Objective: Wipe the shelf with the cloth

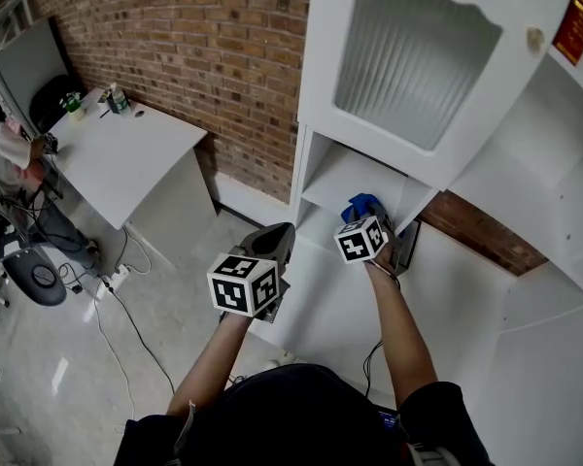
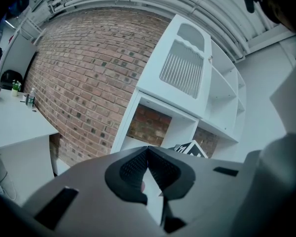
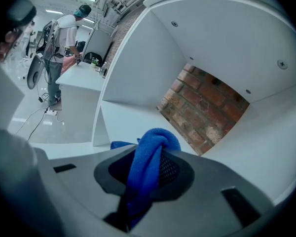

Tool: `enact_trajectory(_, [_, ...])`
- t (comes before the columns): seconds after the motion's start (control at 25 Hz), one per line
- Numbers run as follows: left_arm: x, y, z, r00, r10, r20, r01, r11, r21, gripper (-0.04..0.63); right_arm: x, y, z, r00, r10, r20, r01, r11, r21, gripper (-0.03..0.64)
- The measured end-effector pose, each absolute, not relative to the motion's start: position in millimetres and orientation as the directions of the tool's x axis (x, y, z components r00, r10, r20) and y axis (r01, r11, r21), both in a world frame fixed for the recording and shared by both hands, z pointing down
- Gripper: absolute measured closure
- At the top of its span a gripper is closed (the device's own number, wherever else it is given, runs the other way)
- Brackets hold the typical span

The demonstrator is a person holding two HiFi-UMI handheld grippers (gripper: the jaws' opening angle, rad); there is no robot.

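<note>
A blue cloth [image 3: 149, 162] is bunched between the jaws of my right gripper [image 3: 150, 169], which is shut on it. In the head view that right gripper [image 1: 369, 229] is held at the mouth of the lower open shelf [image 1: 342, 181] of a white cabinet, the cloth [image 1: 361, 207] sticking out over the shelf board. The shelf board [image 3: 133, 120] lies just ahead of the cloth, with bare brick [image 3: 202, 112] behind. My left gripper [image 1: 272, 250] hangs lower and to the left, off the shelf. Its jaws [image 2: 149, 174] are shut with nothing between them.
The white cabinet has a ribbed glass door [image 1: 413, 51] above the shelf and open compartments [image 1: 554, 202] to the right. A brick wall [image 1: 194, 56] runs left. A white table [image 1: 117, 153] with small items and an office chair [image 1: 34, 275] stand at far left; a person [image 3: 59, 48] stands there.
</note>
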State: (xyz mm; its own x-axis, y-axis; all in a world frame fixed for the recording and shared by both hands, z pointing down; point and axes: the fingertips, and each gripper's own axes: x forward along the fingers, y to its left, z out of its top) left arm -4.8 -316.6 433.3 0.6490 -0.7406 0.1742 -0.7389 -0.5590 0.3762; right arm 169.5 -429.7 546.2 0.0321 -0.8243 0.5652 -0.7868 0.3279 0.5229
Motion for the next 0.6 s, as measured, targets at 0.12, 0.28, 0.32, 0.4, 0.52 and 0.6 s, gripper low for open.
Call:
enact_trajectory(0.12, [-6,-319,433,0.643,-0.746,0.174,-0.743,-0.553,0.376,0.580,168,-434,546,0.022,-0.819,0.573,-0.785,0.340,0.518,0.538])
enact_trajectory(0.28, [-9,-322,432,0.635,-0.753,0.175,-0.750,-0.546,0.374,0.580,166,-440,546,0.016,-0.817,0.577,-0.786,0.346,0.512,0.538])
enact_trajectory(0.32, [-9,-323,432,0.633,-0.754,0.174,-0.751,-0.544,0.374,0.580,165,-441,546,0.015,-0.816,0.578,-0.785,0.349,0.512,0.538])
enact_trajectory(0.4, [-10,-323,433,0.629,-0.758,0.174,-0.754,-0.539,0.376,0.580,164,-442,546,0.011,-0.813,0.582,-0.783,0.355,0.511,0.538])
enact_trajectory(0.52, [-12,-324,434,0.620,-0.765,0.174,-0.760,-0.531,0.376,0.581,161,-446,544,0.002,-0.815,0.580,-0.780,0.361,0.510,0.538])
enact_trajectory(0.6, [-14,-325,434,0.616,-0.768,0.174,-0.763,-0.526,0.375,0.580,159,-450,543,-0.003,-0.816,0.578,-0.779,0.364,0.511,0.538])
